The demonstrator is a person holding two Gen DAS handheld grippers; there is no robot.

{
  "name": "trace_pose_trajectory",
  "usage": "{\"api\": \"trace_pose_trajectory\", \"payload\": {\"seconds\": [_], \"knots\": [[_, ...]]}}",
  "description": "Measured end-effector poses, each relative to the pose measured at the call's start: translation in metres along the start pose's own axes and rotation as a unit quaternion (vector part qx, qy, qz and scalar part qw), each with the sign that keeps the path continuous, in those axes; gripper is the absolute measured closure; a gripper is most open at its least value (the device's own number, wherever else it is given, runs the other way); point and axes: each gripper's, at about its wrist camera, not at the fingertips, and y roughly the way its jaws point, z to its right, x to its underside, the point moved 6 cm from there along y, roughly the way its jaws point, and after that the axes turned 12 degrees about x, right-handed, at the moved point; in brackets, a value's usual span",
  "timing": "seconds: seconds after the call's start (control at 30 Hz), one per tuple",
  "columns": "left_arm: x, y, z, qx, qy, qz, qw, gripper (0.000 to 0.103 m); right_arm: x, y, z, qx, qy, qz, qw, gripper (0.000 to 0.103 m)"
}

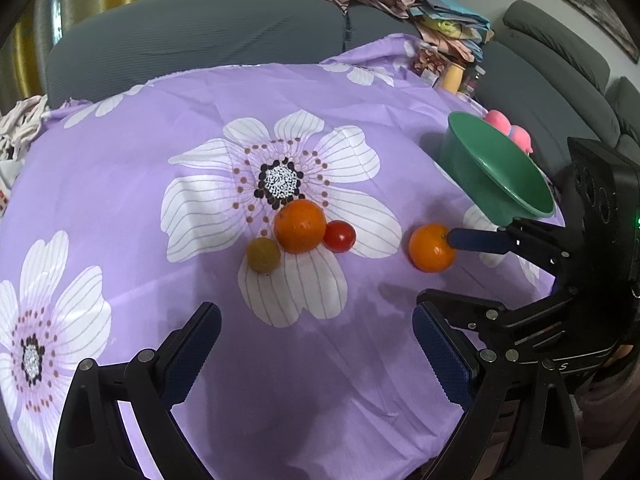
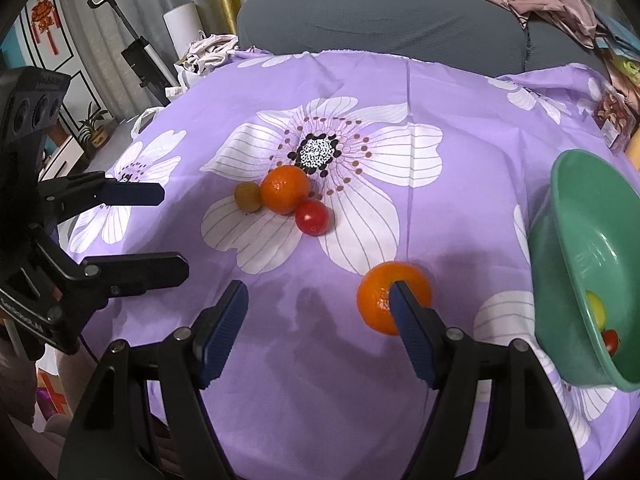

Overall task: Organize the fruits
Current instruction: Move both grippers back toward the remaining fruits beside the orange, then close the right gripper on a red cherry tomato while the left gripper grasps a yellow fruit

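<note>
Right gripper [image 2: 318,312] jaws wide, empty, one finger overlapping lone orange [image 2: 376,300] on purple cloth [image 2: 440,240], near green bowl [image 2: 576,280]. Left gripper [image 1: 316,340] wide, empty. Orange likely light, firm, rolls easily; grip across middle, gentle squeeze.

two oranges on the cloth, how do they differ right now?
The lone orange lies apart, nearer the green bowl; the clustered orange touches a red tomato and a yellow-brown fruit. The right gripper has one finger over the lone orange; no gripper is at the clustered one. Both rest on the purple cloth, ungripped.
</note>
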Motion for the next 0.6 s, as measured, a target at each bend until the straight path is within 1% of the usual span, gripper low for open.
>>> {"api": "trace_pose_trajectory", "payload": {"seconds": [0.3,0.6], "knots": [[-0.006,0.007,-0.004,-0.003,0.006,-0.010,0.9999,0.007,-0.013,0.007,-0.005,-0.005,-0.021,0.006,1.000,0.030],[-0.013,0.012,-0.009,-0.009,0.009,-0.015,0.9998,0.007,-0.027,0.023,-0.007,-0.022,-0.043,0.000,0.999,0.030]]}}
